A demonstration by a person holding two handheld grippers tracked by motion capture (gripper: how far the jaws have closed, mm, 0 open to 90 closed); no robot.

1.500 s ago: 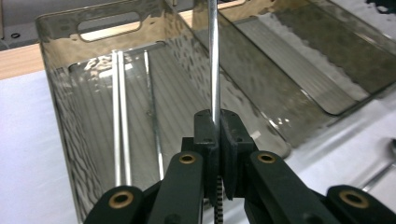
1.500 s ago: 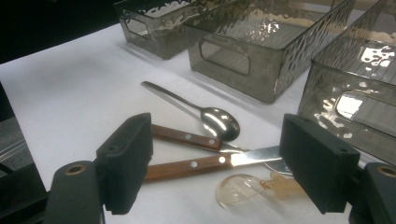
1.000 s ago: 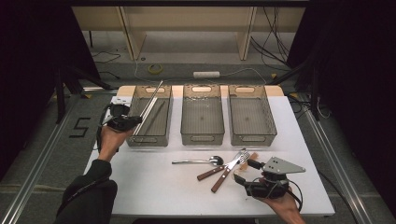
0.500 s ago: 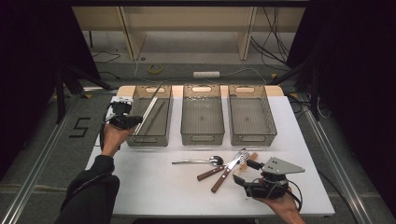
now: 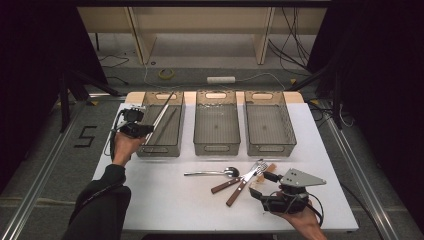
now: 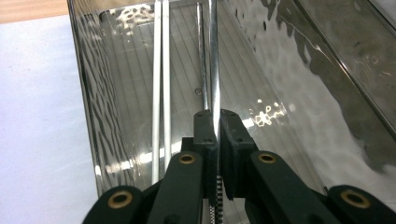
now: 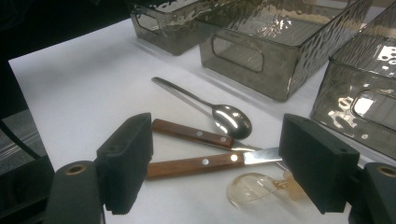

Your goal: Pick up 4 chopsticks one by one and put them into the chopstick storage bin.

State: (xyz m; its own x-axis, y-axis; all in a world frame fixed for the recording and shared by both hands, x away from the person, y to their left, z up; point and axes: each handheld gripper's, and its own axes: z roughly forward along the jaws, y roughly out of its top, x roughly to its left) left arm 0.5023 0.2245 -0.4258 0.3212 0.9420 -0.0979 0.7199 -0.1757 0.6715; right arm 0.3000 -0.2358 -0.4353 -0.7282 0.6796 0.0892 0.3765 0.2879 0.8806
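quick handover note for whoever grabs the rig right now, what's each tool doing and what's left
Left tool: shut on a thin metal chopstick, over the left smoky clear plastic bin, where two more sticks already lie.
Right tool: open, holding nothing, by the loose cutlery.
On the white table: steel spoon, two wooden-handled utensils, a clear plastic spoon.
Left to do: drop the chopstick, sort the rest; the middle bin and right bin look empty.

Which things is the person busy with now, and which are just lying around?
Busy with:
- left gripper, shut on a metal chopstick
- left bin, with two chopsticks inside

Lying around:
- middle bin and right bin
- spoon
- two wooden-handled utensils
- clear plastic spoon
- right gripper, open near them
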